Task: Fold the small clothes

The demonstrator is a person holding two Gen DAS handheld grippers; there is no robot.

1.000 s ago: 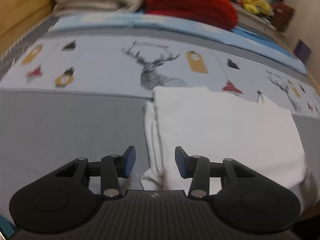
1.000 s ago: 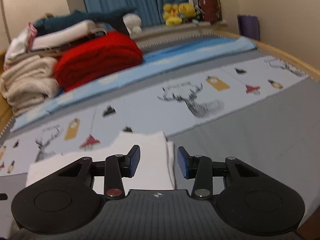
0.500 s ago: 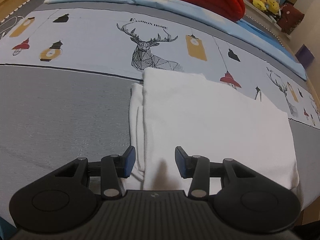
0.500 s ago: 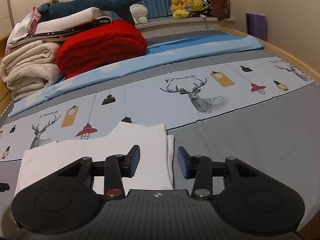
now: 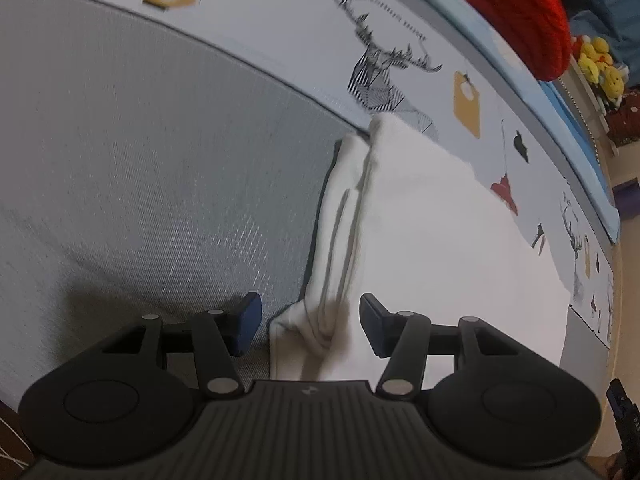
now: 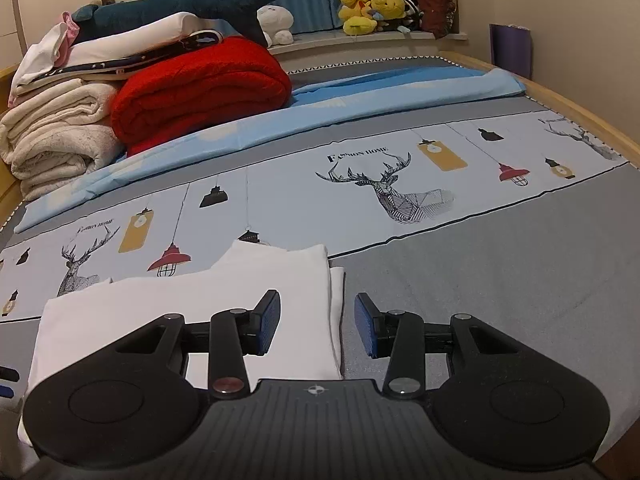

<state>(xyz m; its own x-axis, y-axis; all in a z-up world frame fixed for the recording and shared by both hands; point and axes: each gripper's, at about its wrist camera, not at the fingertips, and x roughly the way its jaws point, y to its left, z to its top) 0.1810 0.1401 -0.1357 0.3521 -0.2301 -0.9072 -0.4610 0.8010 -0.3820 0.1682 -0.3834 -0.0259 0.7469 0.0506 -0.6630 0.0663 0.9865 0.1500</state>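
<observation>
A white garment (image 5: 432, 240) lies folded flat on the grey and deer-print bedspread (image 5: 140, 168). Its layered left edge runs toward me in the left wrist view. My left gripper (image 5: 310, 324) points steeply down, close over the near corner of that edge. Its jaws are opening, the bunched corner lies between them, and the blue pads (image 5: 249, 320) do not press on it. In the right wrist view the same garment (image 6: 192, 304) shows its right edge. My right gripper (image 6: 316, 326) hovers open over that edge, and its pads (image 6: 269, 320) stand clear of the cloth.
A rolled red blanket (image 6: 200, 88) and cream blankets (image 6: 56, 132) are stacked at the head of the bed, with plush toys (image 6: 368, 10) on the sill behind. A light blue sheet (image 6: 320, 112) crosses the bed. The wooden bed rim (image 6: 580, 120) runs along the right.
My left gripper has dropped closer to the garment's near corner, rolled so the scene tilts, and its jaws stand wider. The right gripper's view is the same.
</observation>
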